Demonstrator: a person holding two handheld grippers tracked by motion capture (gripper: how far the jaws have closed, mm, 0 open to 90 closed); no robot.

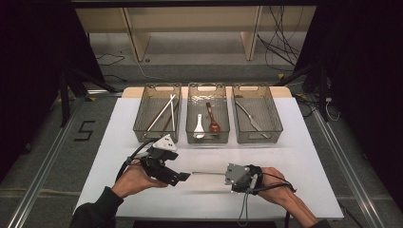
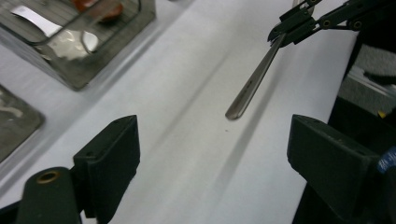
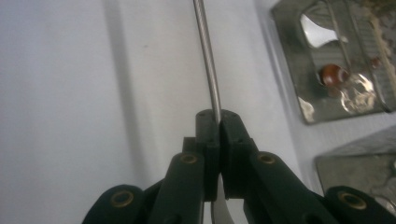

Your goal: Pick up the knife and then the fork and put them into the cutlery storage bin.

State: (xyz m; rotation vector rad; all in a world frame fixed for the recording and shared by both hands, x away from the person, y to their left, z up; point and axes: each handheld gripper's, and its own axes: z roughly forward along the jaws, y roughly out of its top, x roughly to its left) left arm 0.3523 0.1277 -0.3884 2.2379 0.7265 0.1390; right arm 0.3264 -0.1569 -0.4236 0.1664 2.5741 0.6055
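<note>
The metal utensil (image 1: pixel 207 173) hung level just above the white worktop (image 1: pixel 294 156), near its front edge, pinched at one end by the right hand-held gripper (image 1: pixel 226 174), whose jaws were clamped tight on it. In the right gripper view its thin handle (image 3: pixel 208 60) ran straight out toward twelve o'clock from the pressed pads, and a broader bit of metal showed below them; whether it was a knife or something else I could not tell. The free tip (image 2: pixel 236 112) pointed toward the left hand-held gripper (image 1: pixel 185 176), at nine o'clock from it, whose jaws stood wide apart, not touching the utensil. Toward twelve o'clock, three clear bins sat in a row: the left bin (image 1: pixel 142 118) held chopsticks (image 1: pixel 164 112), the middle bin (image 1: pixel 226 118) two spoons (image 1: pixel 213 118), and the right bin (image 1: pixel 275 118) a knife (image 1: pixel 249 117).
</note>
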